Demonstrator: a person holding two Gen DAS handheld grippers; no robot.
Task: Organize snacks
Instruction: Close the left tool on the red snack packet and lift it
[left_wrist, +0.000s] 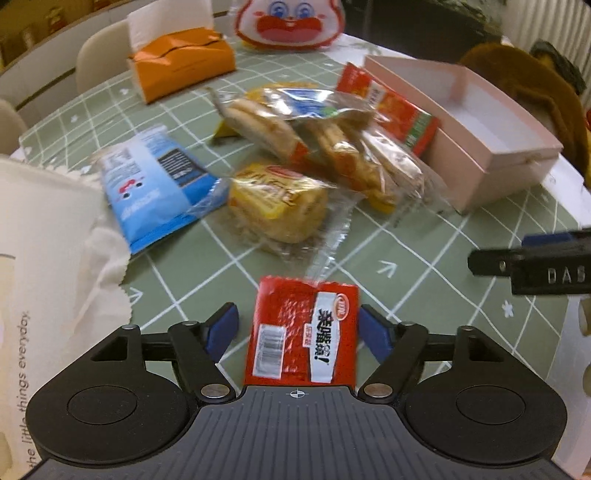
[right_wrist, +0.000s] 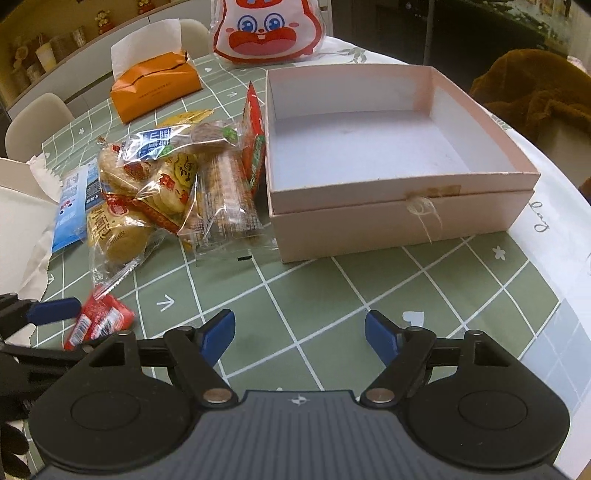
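A red snack packet lies between the spread blue pads of the left gripper on a green checked tablecloth; neither pad visibly presses it, though its near edge is hidden behind the gripper's body and its print is blurred. In the right wrist view the same packet shows at the near left, smeared, with one blue finger of the left gripper just beside it.

The right gripper hangs with its jaws apart over bare cloth, nothing between them. From the left wrist view only its black tip enters at the right edge, the rest cut off.

Farther on, a heap of clear-wrapped snacks lies mid-table: a yellow-wrapped bun nearest, biscuit packs overlapping behind it so that their edges are hard to separate. A blue-and-white packet lies to the heap's left, and a red-and-green packet stands wedged against the left wall of an open pink box, whose inside shows only its pale floor. The box sits to the right of the heap.

At the far side stand an orange tissue pack and a rabbit-faced bag, its top cut off. A white paper bag fills the near left, mostly out of frame. A brown cloth lies far right.
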